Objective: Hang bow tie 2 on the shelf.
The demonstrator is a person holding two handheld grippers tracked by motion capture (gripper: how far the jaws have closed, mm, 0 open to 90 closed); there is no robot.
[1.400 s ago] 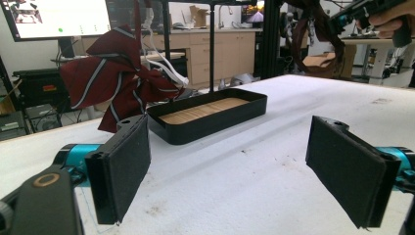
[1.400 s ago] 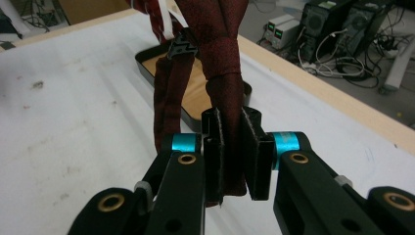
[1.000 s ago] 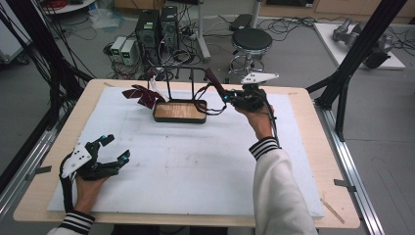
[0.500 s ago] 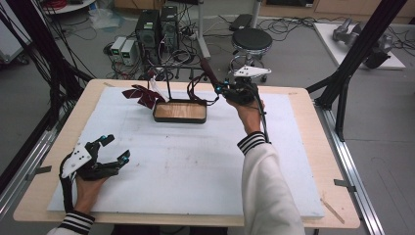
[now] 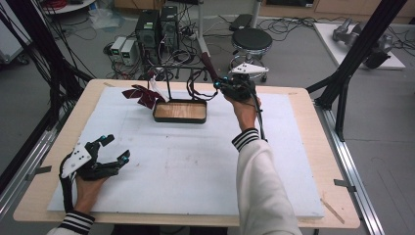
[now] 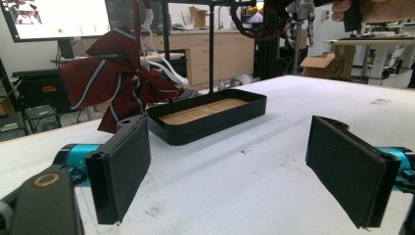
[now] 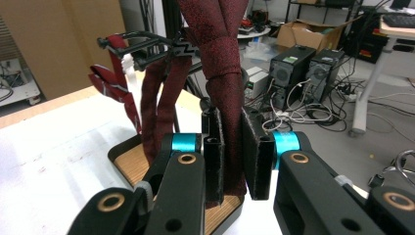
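At the left of the high view the person's left hand (image 5: 85,183) rests on the white mat (image 5: 186,161) near the front left corner, holding the left gripper (image 5: 113,151), whose two black pads stand wide apart with nothing between them; in the left gripper view those pads frame bare mat, with the tray ahead. Farther in and toward the back edge lies a striped dark red tie (image 5: 143,94), bunched beside the left end of a shallow black tray (image 5: 179,111) with a wooden floor. A thin black rack (image 5: 169,78) rises from the tray, and dark red ties hang from its top bar. To the right of the tray, the person's right hand (image 5: 244,105), in a white sleeve with a striped cuff, lifts the right gripper (image 5: 216,84) up beside the rack's right end. In the right gripper view its pads are pressed together on a plain dark red tie (image 7: 221,63), which runs upright between them, knotted just above the pads, while other ties (image 7: 159,93) hang from the rack to its left above the tray.
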